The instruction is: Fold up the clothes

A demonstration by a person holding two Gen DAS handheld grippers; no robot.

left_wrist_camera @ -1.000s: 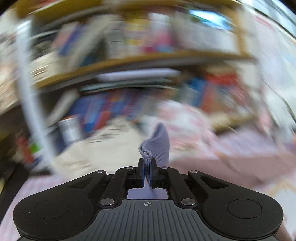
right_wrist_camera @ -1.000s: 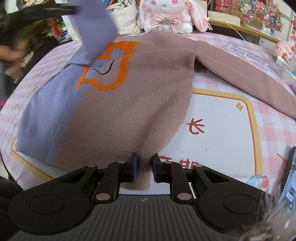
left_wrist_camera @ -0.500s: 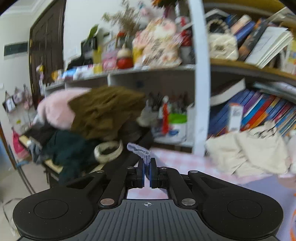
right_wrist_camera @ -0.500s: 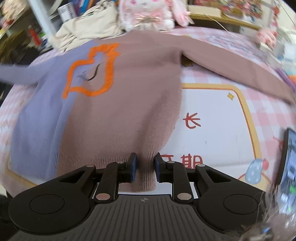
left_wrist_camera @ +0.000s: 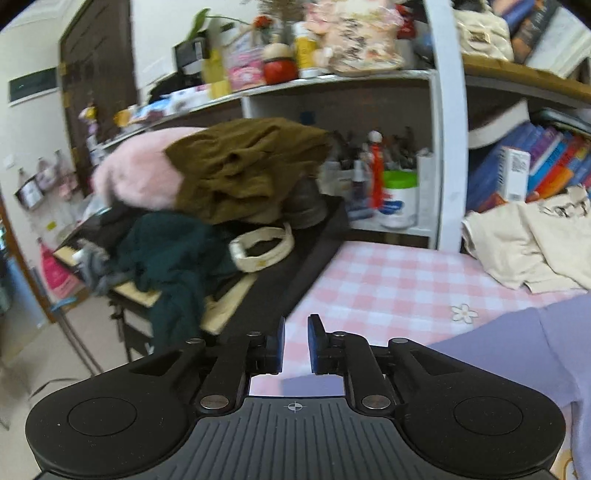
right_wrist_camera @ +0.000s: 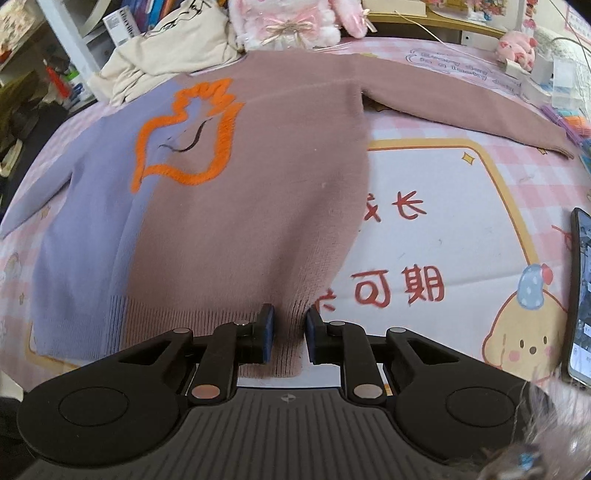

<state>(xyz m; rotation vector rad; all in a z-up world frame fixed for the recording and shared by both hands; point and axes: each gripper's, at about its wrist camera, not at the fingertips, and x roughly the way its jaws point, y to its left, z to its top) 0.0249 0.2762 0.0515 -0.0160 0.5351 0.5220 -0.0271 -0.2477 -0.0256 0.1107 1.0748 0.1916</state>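
A sweater, half lilac and half dusty pink with an orange outlined patch, lies flat on the pink checked tablecloth, both sleeves spread out. My right gripper is open, its fingers over the pink hem at the near edge. My left gripper is open and empty above the table's left edge; the lilac sleeve lies below it to the right.
A cream garment and a pink plush rabbit sit at the table's far side. A phone lies at the right edge. Left of the table, a pile of clothes sits before the shelves.
My left gripper carried the lilac sleeve cuff outward to the left, then opened and let it go. The sleeve now lies spread on the table. The right gripper stayed at the hem.
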